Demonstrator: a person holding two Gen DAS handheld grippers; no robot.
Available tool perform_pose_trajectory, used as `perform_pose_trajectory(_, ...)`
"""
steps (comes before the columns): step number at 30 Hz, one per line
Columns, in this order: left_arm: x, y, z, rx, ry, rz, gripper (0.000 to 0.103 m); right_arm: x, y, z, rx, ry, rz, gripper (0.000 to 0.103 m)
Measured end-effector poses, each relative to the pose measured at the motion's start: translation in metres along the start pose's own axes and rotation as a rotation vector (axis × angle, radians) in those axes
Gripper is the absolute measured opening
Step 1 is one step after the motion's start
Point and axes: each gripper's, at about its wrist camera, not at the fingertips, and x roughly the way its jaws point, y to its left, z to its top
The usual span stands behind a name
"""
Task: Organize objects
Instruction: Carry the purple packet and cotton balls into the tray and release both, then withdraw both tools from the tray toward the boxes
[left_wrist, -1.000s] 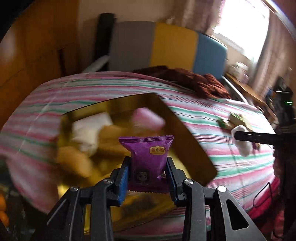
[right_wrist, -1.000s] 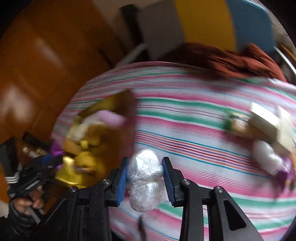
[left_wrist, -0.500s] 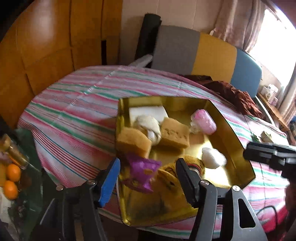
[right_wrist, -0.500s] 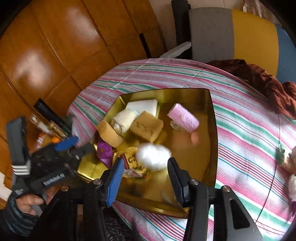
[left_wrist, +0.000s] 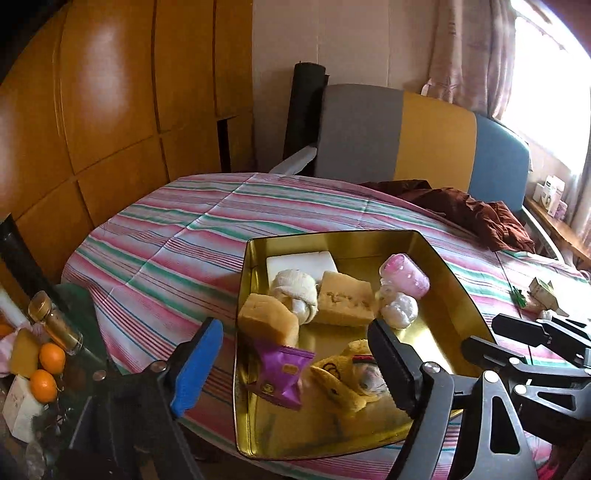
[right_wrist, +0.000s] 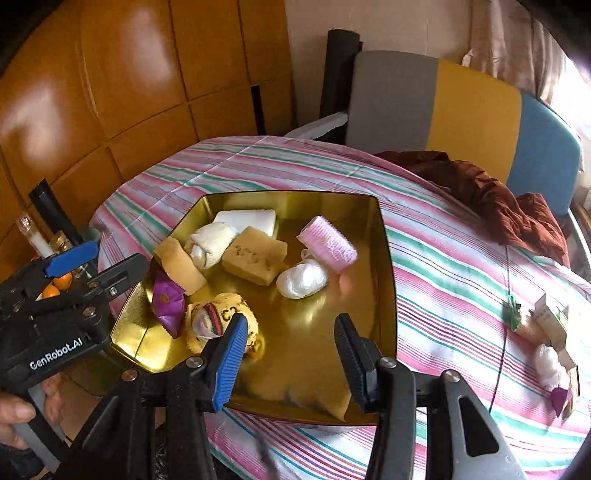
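A gold tin tray (left_wrist: 332, 236) (right_wrist: 388, 258) sits on the striped tablecloth. Inside it lie a purple snack packet (left_wrist: 282, 373) (right_wrist: 168, 301), a white plastic-wrapped ball (left_wrist: 400, 312) (right_wrist: 302, 282), a pink roller (left_wrist: 406, 275), two tan sponges, a white rolled sock and a yellow plush. My left gripper (left_wrist: 293, 328) hovers over the tray's near left corner, its jaws opening, with the packet lying loose below them. Above the tray's near edge my right gripper (right_wrist: 291, 325) is open and holds nothing.
On the cloth at the right lie a small carton (right_wrist: 550, 317), a white ball (right_wrist: 548, 363) and a purple packet. A brown cloth (right_wrist: 498, 199) lies at the far side. Beside the table on the left stand oranges (left_wrist: 44, 369) and bottles.
The left jaws spread and the purple packet dropped into the tray. The right jaws let go of the white wrapped ball, which now lies in the tray beside the pink roller.
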Motion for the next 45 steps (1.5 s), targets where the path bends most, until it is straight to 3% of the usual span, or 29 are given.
perform_pose_trajectory(28, -0.007, -0.043, -0.001, 0.101, -0.007, -0.048, 0.081, -0.016, -0.040, -0.007, 0.098, -0.049, -0.069, 0.049)
perform_pose_trajectory(37, -0.004, -0.070, 0.003, 0.162, -0.001, -0.099, 0.082, -0.023, -0.089, -0.013, 0.179, -0.041, -0.127, 0.049)
perform_pose_trajectory(45, -0.004, -0.107, 0.005, 0.243, -0.001, -0.187, 0.082, -0.040, -0.170, -0.028, 0.348, -0.022, -0.204, 0.049)
